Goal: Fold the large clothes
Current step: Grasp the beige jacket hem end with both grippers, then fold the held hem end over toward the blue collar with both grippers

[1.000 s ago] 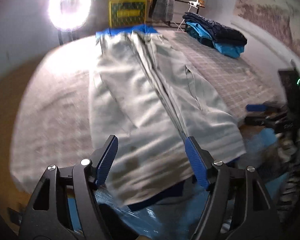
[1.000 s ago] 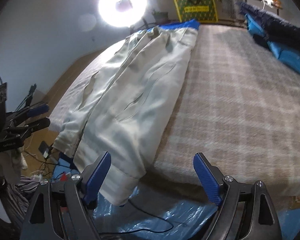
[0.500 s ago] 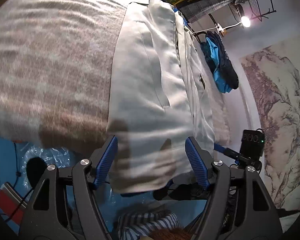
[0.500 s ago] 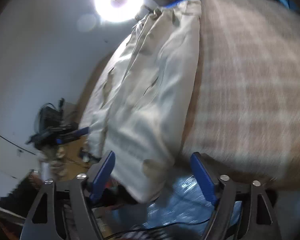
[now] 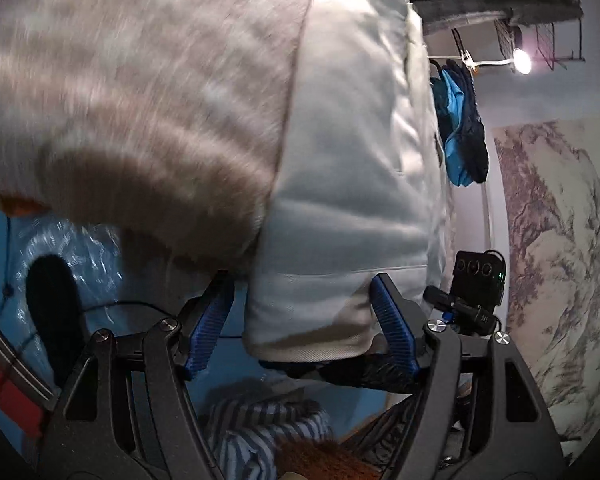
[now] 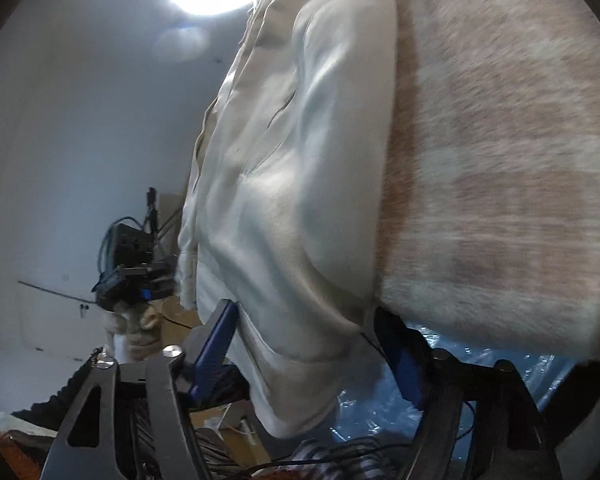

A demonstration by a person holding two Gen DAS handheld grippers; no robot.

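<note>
A pair of pale grey-white trousers (image 5: 352,152) lies lengthwise on a bed with a grey-brown plaid blanket (image 5: 148,92); the leg ends hang over the near edge. My left gripper (image 5: 302,328) is open, its blue pads on either side of one hanging hem (image 5: 312,320). In the right wrist view the trousers (image 6: 300,168) hang over the blanket (image 6: 500,160) edge. My right gripper (image 6: 308,344) is open, with the other hem (image 6: 300,380) between its jaws.
A blue plastic sheet (image 5: 64,248) covers the floor under the bed edge. A black camera unit on a stand (image 5: 478,284) is beside the bed, also in the right wrist view (image 6: 130,264). Blue clothes (image 5: 460,136) lie at the far end. Striped fabric (image 5: 260,436) is below.
Both grippers have dropped low and moved in to the bed's near edge. Each now has a hanging trouser hem between its open jaws. The views are tilted and blurred.
</note>
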